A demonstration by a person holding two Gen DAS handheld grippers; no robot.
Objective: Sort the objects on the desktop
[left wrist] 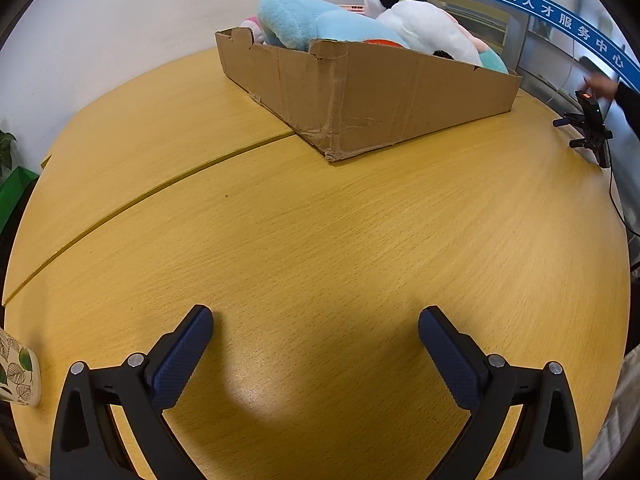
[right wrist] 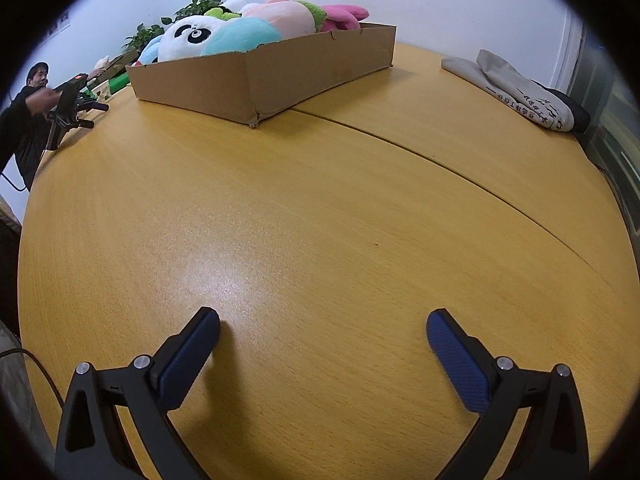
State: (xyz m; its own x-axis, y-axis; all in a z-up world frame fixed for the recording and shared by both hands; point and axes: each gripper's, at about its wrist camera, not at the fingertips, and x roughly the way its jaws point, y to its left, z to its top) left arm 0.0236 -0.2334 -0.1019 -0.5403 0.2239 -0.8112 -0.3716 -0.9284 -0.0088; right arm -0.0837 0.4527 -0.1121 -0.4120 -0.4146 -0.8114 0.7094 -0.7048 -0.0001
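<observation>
While plush toys (right wrist: pixel 224 36) fill cardboard box (right wrist: pixel 280 76), table (right wrist: pixel 320 220) bare nearby.

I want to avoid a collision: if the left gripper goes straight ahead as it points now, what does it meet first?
Probably the near corner of the cardboard box; before it only bare table shows ahead of the open left gripper.
</observation>
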